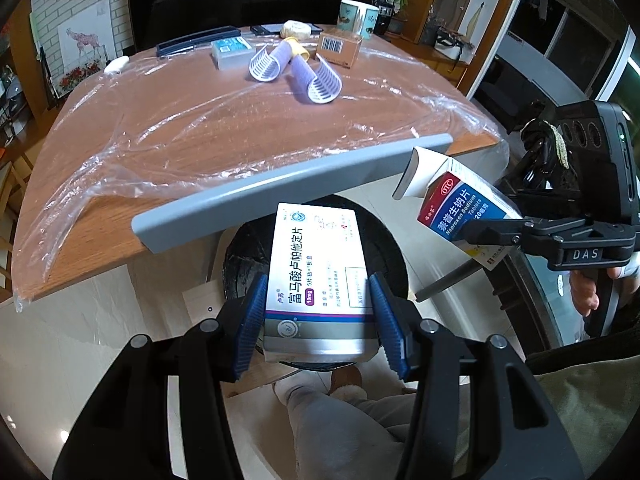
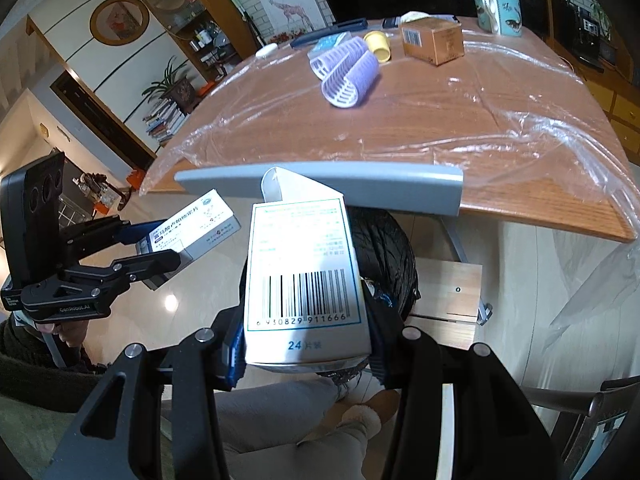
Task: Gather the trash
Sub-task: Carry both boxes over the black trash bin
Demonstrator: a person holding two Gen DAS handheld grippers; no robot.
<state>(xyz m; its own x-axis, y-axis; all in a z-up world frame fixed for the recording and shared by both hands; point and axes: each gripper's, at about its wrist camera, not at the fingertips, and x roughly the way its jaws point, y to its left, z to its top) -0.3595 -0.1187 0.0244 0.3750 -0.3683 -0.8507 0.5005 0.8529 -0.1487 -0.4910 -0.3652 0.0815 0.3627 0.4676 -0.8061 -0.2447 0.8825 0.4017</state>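
**Two medicine boxes over the bin**

My left gripper [image 1: 318, 312] clamps its blue pads on the white medicine box [image 1: 318, 264], holding it above the black-lined trash bin [image 1: 384, 236] beside the table [image 1: 240, 120]. To the right, my right gripper [image 2: 306, 344] pinches the blue Naproxen box [image 2: 302, 276], its top flap open, also over the bin. Hair rollers [image 1: 296, 70] lie on the table.

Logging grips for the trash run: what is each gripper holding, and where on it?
The left gripper clamps a white medicine box by its long side edges near the lower end. The right gripper clamps an open-flapped medicine box the same way.
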